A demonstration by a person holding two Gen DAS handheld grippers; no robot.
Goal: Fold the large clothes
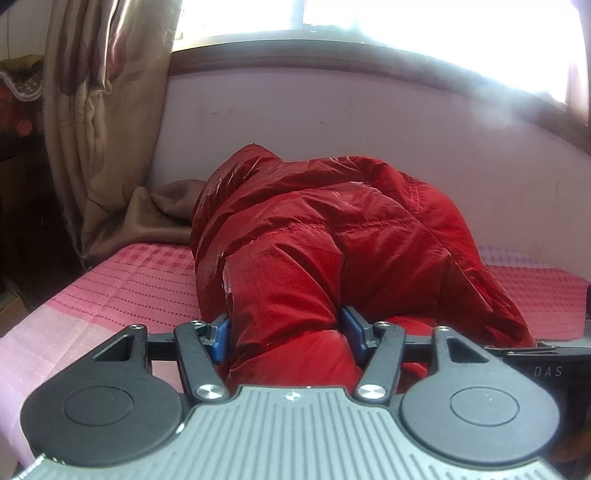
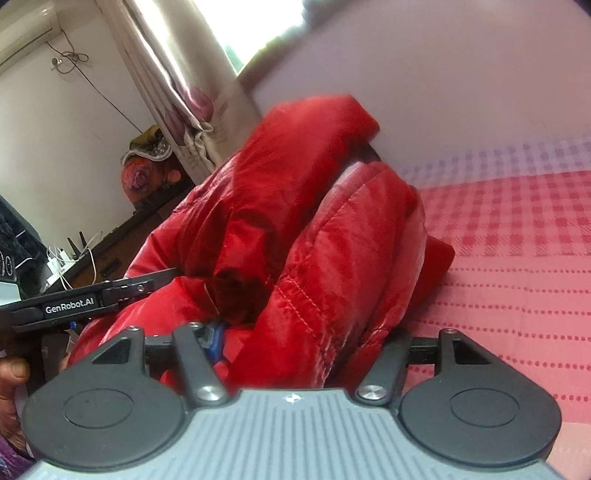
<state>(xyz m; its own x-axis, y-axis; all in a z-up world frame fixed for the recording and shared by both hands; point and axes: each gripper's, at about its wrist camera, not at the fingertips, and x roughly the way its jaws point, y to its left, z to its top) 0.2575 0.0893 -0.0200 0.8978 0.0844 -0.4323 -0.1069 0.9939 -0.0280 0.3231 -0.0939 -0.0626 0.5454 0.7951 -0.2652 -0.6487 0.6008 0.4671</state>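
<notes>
On the pink checked bedspread a red padded jacket lies heaped against the pale wall under a bright window. A brown flowered curtain hangs at the far left, its hem pooled on the bed just beside the jacket. The left gripper is clamped on a thick roll of jacket fabric, a blue pad pressed to each side. The right gripper also has a fold of the jacket bunched between its fingers, though only its left blue pad shows. Only the right wrist view shows the left gripper from the side, lettered "GenRobot.AI", with cables on a dark cabinet behind. Only the left wrist view reads "DAS" at the right edge.
</notes>
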